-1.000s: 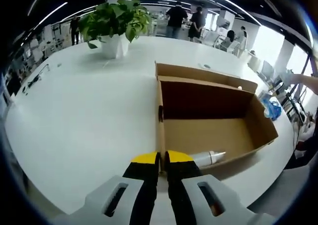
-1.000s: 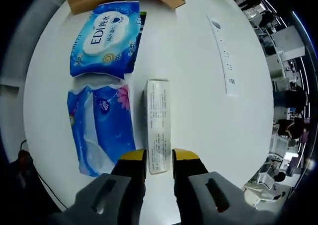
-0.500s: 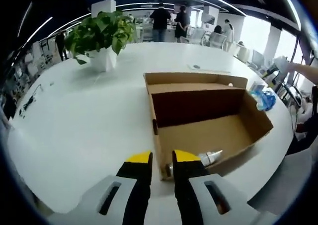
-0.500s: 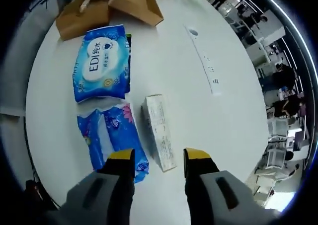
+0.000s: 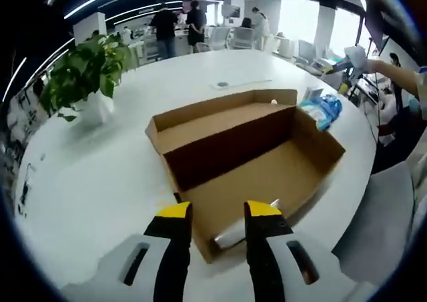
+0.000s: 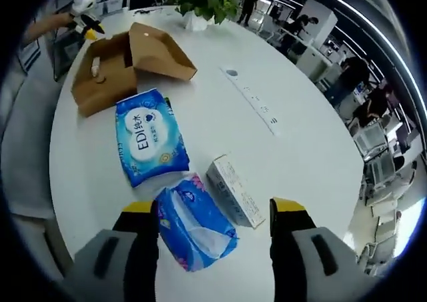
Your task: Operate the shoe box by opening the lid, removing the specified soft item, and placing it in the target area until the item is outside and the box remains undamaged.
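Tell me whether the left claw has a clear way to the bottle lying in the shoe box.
Probably yes. The left claw is open right above the bottle, which lies against the near wall of the open shoe box; only that low wall stands between them.

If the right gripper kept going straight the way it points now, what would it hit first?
Probably the crumpled blue tissue pack, lying on the white table between the open right gripper jaws. The small white carton sits just beside it, though depth is hard to judge.
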A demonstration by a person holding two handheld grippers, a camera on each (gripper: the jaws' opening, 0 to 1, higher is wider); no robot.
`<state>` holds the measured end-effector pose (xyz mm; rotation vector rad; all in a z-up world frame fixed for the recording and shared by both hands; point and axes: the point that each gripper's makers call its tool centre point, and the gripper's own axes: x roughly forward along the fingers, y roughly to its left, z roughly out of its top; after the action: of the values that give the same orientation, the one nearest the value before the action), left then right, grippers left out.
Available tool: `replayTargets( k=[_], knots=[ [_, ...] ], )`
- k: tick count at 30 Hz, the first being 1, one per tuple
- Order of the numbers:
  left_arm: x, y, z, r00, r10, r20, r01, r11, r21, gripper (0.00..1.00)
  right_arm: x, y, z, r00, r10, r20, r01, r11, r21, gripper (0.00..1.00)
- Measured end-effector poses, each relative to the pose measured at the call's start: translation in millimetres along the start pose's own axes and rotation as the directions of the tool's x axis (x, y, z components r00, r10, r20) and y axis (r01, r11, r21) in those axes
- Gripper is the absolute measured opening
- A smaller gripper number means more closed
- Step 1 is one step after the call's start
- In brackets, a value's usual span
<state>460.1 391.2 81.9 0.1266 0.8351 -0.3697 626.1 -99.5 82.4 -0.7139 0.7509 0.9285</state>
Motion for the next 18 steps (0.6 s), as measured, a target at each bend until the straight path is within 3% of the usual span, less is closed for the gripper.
replayTargets(
  k=[5, 12, 18],
  knots=[
    [1.9, -4.3, 9.0, 0.999, -0.043, -0.030, 0.046, 0.995, 0.094, 0.34, -5.9, 18.4, -1.6, 1.000, 0.008, 0.016, -0.009, 0.998, 0.056, 0.68],
    [6.0, -7.2, 13.4, 0.994, -0.083, -0.075, 0.094, 0.984, 0.151, 0.39, -11.7, 43.8, 6.2, 0.997, -0.014, 0.074, 0.004, 0.992, 0.129, 0.77],
    [16.4, -13.4, 11.1, 0.982, -0.131, -0.139, 0.160, 0.962, 0.222, 0.41, -16.1, 67.5, 9.0, 0.993, -0.026, 0.113, 0.005, 0.983, 0.184, 0.84]
  ],
)
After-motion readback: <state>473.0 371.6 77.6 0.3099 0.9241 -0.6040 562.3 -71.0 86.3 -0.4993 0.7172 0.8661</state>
